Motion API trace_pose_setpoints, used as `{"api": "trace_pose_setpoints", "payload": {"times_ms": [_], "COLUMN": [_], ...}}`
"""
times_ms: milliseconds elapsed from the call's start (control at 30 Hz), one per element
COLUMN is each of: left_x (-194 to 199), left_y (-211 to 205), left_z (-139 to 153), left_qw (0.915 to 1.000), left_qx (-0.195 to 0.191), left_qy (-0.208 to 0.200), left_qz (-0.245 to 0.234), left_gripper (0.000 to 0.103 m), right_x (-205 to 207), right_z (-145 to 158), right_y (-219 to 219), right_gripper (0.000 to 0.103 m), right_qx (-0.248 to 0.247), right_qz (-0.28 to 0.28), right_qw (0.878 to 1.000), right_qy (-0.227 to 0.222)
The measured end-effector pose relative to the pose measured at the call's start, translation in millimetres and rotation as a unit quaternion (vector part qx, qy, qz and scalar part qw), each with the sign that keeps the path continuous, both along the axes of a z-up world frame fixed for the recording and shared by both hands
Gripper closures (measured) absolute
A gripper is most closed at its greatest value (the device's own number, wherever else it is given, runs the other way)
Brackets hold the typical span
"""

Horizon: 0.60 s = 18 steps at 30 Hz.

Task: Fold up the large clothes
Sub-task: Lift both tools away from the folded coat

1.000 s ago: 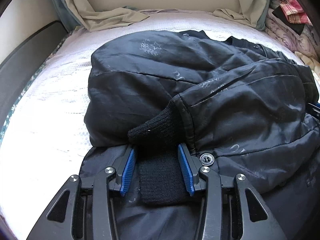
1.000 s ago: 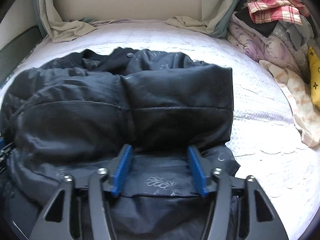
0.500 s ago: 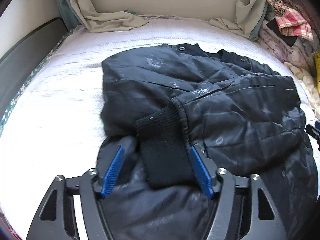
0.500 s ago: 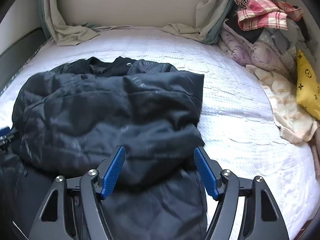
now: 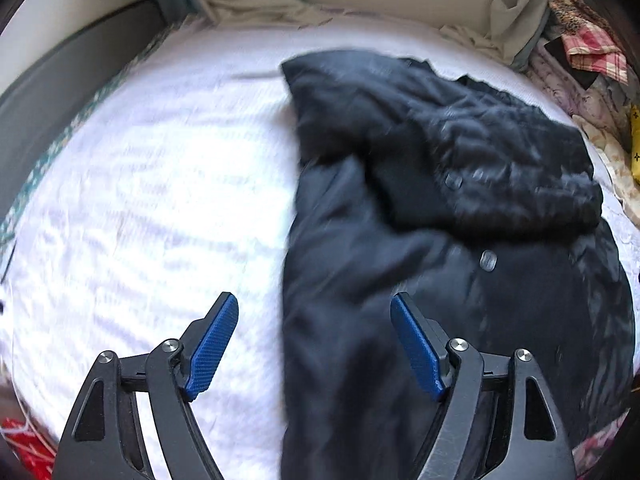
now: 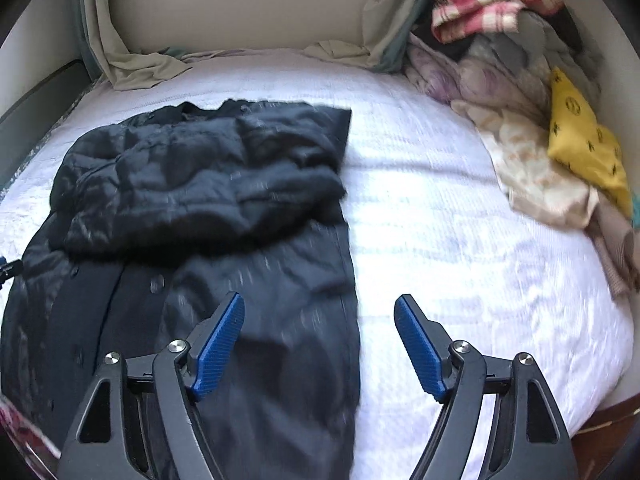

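White quilted bedding [image 6: 440, 208] forms the work surface, bounded by a padded headboard [image 6: 260, 12] at the far end.

Left gripper [image 5: 314, 344]: the jaws stand wide apart and have just been opening. No fabric is clamped; the blue pads [image 5: 212, 348] are clear of the cloth. Beneath and ahead of this gripper lies the left edge of the black jacket [image 5: 440, 240], so that the right pad sits over jacket fabric and the left pad over bare bedding.

Right gripper [image 6: 318, 344]: the jaws are likewise spread, have just been opening, and hold nothing. The right edge of the jacket [image 6: 240, 240] runs between its pads, with the left pad over fabric and the right pad over bedding.

Jacket position: the garment lies flat on the bed, directly ahead of and partly beneath both grippers. Its long axis runs away from the grippers toward the headboard. The far half carries a bulkier layer with both sleeves laid across it; the near half is a single flat panel with snap buttons [image 5: 488, 261] visible.

Governing relation: each gripper is stationed at one long edge of the jacket, and the near hem is closest to both. A lengthwise fold would probably require both grippers to descend on the near hem corners together; neither arm has a clear advantage in reach.

Beyond the right gripper, well apart from the jacket, a heap of mixed clothes [image 6: 520, 80] occupies the bed edge.
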<state>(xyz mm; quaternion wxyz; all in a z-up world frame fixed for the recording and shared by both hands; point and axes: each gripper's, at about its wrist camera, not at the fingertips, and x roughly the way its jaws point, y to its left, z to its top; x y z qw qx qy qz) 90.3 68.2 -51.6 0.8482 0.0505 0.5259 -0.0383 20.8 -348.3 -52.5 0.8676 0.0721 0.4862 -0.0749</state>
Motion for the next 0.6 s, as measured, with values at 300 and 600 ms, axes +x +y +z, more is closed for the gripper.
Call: {"api": "trace_pose_setpoints", "payload": {"times_ms": [300, 600], "left_x": [-42, -57], "left_y": [45, 43], "left_z": [-24, -37], "left_qw": [0.9928, 0.9856], "left_qx": [-0.069, -0.114], "left_qy": [0.091, 0.123], "left_qz": [0.037, 0.020], "left_gripper": [0.021, 0.016], "right_x": [-59, -76], "right_z": [-36, -71], "right_y": [-29, -24], "right_gripper": [0.021, 0.021], "right_qx": [0.171, 0.277], "right_qz": [-0.024, -0.011], "right_qw": [0.984, 0.956], "right_qy": [0.040, 0.096]}}
